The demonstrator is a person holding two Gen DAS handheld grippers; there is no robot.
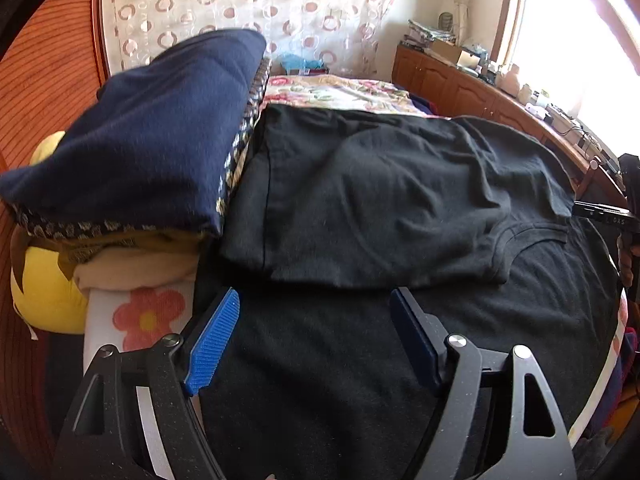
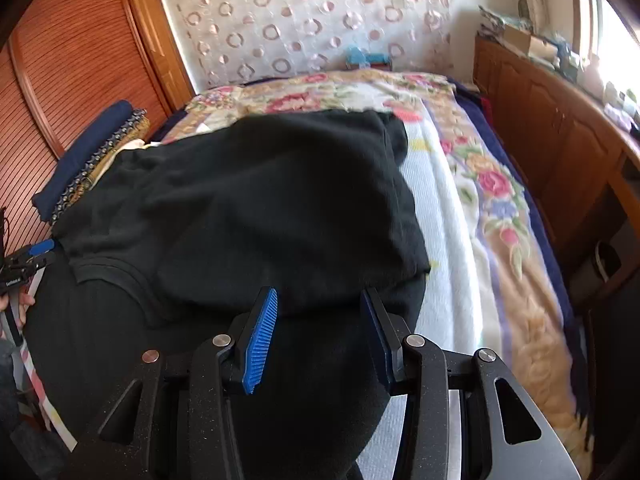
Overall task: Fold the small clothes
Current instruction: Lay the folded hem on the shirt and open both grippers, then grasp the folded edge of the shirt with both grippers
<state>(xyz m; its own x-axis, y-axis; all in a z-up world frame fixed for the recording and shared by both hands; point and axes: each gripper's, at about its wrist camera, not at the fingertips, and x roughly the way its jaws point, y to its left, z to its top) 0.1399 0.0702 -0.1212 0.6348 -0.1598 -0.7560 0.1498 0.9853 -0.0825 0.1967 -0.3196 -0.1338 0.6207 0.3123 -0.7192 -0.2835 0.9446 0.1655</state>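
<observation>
The black T-shirt (image 1: 360, 184) lies folded over on the bed (image 2: 460, 200), just ahead of both grippers. Left gripper (image 1: 316, 300) stands spread wide, right gripper (image 2: 320, 300) partly spread – neither pinches cloth. The near hem is cut off.

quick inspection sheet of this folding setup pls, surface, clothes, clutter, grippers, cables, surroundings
surface: bed with floral blanket
job's things: black t-shirt spread out, far part folded over toward the collar
clutter: stack of folded clothes, navy on top, beside the shirt
grippers: left gripper open over the black cloth; right gripper open at the fold's edge, nothing held
cables: nothing seen near the shirt
surroundings: wooden cabinet, patterned curtain, bright window
</observation>
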